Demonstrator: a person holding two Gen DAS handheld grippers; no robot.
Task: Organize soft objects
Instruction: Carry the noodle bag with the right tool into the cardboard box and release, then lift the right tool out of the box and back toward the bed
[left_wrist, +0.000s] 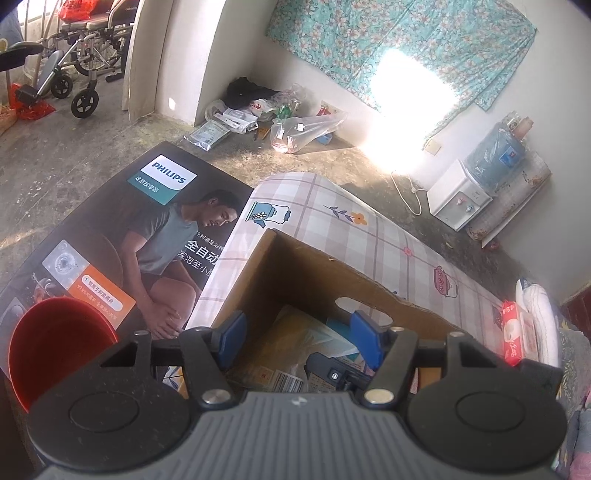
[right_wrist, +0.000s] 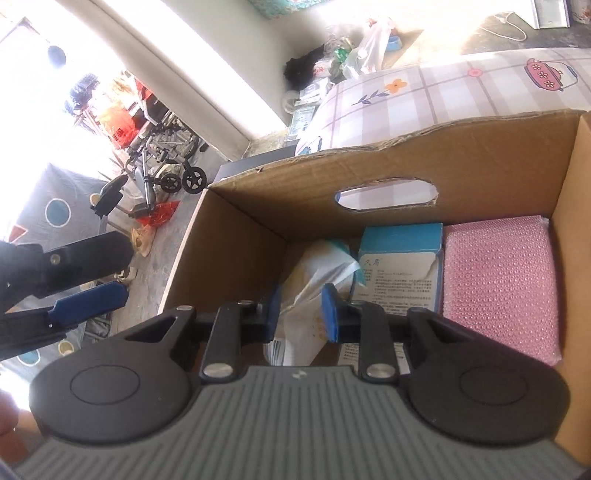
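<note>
A checked, flower-printed mattress (left_wrist: 369, 229) fills the middle of the left wrist view, serving as the surface that carries an open cardboard box (right_wrist: 369, 162), the apparent collection point for the soft goods. A large Philips foot-massager carton (left_wrist: 122, 236) lies flat at centre left, with a red bucket (left_wrist: 51, 343) at lower left, both outside the sorting.

Inside the box, at right in the right wrist view, a pink textured sponge pad (right_wrist: 498, 288) lies flat against the side wall, seemingly stowed; a blue-and-white paper carton (right_wrist: 400, 266) stands beside it.

At the centre of that view, the right gripper (right_wrist: 301, 314) has its fingers drawn narrow around a white crumpled plastic-wrapped packet (right_wrist: 314, 280); the blue pads appear to pinch it, probably to lift or reposition it inside the box. The left gripper (left_wrist: 299, 343) hovers above the box's near edge with fingers moderately wide and nothing between them, likely standing by. A red tissue pack (left_wrist: 515, 332) waits on the mattress at far right.
</note>
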